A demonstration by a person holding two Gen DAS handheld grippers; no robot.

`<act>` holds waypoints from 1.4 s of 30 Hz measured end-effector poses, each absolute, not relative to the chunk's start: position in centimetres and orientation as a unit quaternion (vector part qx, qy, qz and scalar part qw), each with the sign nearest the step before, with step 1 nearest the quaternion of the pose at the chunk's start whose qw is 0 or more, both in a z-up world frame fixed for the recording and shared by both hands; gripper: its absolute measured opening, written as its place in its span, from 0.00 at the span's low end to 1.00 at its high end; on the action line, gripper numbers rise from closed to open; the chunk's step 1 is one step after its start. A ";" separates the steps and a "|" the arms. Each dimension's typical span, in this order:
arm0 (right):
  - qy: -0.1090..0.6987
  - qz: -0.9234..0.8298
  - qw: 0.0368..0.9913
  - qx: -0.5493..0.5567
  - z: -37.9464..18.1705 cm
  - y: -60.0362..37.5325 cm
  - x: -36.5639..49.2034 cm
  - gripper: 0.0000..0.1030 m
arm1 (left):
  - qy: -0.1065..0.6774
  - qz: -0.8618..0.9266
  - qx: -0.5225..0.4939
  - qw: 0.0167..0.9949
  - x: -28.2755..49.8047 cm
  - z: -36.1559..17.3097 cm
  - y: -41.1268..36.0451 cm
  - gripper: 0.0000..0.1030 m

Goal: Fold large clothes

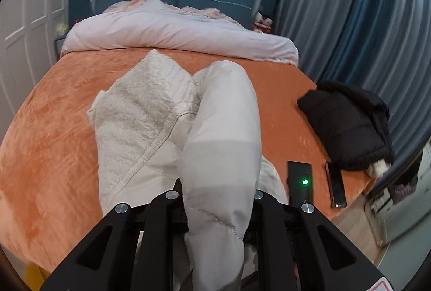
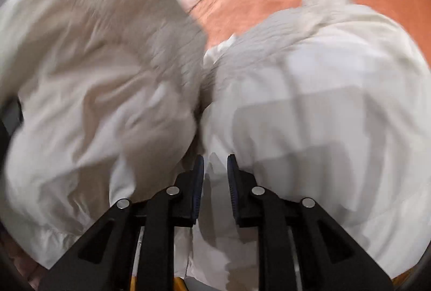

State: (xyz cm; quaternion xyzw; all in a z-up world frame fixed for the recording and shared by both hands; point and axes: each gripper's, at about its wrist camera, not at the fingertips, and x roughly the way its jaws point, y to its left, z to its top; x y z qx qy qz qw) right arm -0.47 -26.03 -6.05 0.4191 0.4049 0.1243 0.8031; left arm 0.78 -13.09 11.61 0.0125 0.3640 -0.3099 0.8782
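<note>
Pinching a padded sleeve of the cream jacket (image 1: 150, 113) lying on the orange bedspread (image 1: 48, 129), left gripper (image 1: 215, 199) clamps tight; right gripper (image 2: 215, 175) nips a thin fold of it, jaws nearly together.

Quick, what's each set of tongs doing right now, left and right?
Left tongs: closed on the white jacket's sleeve.
Right tongs: closed on the white jacket's fabric.

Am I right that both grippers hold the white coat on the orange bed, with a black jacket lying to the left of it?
Not quite: in the left wrist view the black jacket lies to the right of the white coat, not the left. The rest holds.
</note>
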 end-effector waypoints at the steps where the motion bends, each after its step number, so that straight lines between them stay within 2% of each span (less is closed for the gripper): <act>1: 0.399 0.132 0.800 0.428 -6.3 -26.4 -0.2 0.18 | 0.357 -0.303 0.001 0.884 0.5 12.0 -12.0 0.12; 6: 0.415 0.223 0.777 0.418 -7.3 -21.0 5.5 0.17 | 0.341 -0.263 -0.065 0.900 0.7 14.3 -5.1 0.10; 8: 0.426 0.244 0.771 0.406 -7.4 -18.2 7.4 0.12 | 0.342 -0.248 -0.074 0.904 1.1 14.9 -3.1 0.10; 11: 0.445 0.263 0.760 0.395 -8.1 -14.5 9.9 0.11 | 0.353 -0.219 -0.072 0.907 2.1 14.3 -1.5 0.09; 15: 0.482 0.291 0.735 0.377 -10.5 -10.5 12.2 0.05 | 0.373 -0.194 -0.032 0.907 4.1 11.9 -3.6 0.09; 20: 0.491 0.290 0.713 0.408 -10.4 -13.5 11.3 0.05 | 0.364 -0.224 0.020 0.904 4.9 10.9 -8.5 0.09; 24: 0.454 0.262 0.732 0.436 -8.6 -21.4 5.7 0.10 | 0.381 -0.256 0.056 0.887 5.3 9.0 -14.1 0.09; 25: 0.435 0.242 0.745 0.444 -8.0 -24.4 3.4 0.19 | 0.385 -0.264 0.072 0.882 5.2 8.1 -15.6 0.09; 27: 0.410 0.201 0.767 0.450 -6.9 -28.8 0.0 0.32 | 0.390 -0.279 0.109 0.871 4.5 5.8 -18.9 0.09; 28: 0.396 0.168 0.786 0.444 -5.9 -31.3 -1.8 0.30 | 0.391 -0.284 0.124 0.867 4.2 4.8 -20.2 0.09; 33: 0.358 0.092 0.845 0.385 -1.1 -37.8 -6.3 0.33 | 0.374 -0.296 0.173 0.862 2.2 -0.4 -24.3 0.13; 37: 0.338 0.067 0.881 0.324 3.0 -36.8 -6.1 0.37 | 0.356 -0.305 0.181 0.865 1.5 -2.1 -24.4 0.24; 40: 0.336 0.085 0.888 0.302 5.6 -34.8 -5.0 0.39 | 0.351 -0.327 0.175 0.860 0.9 -2.0 -23.6 0.47; 42: 0.355 0.115 0.891 0.260 7.1 -33.4 -2.2 0.60 | 0.342 -0.328 0.185 0.861 0.3 -1.6 -23.2 0.48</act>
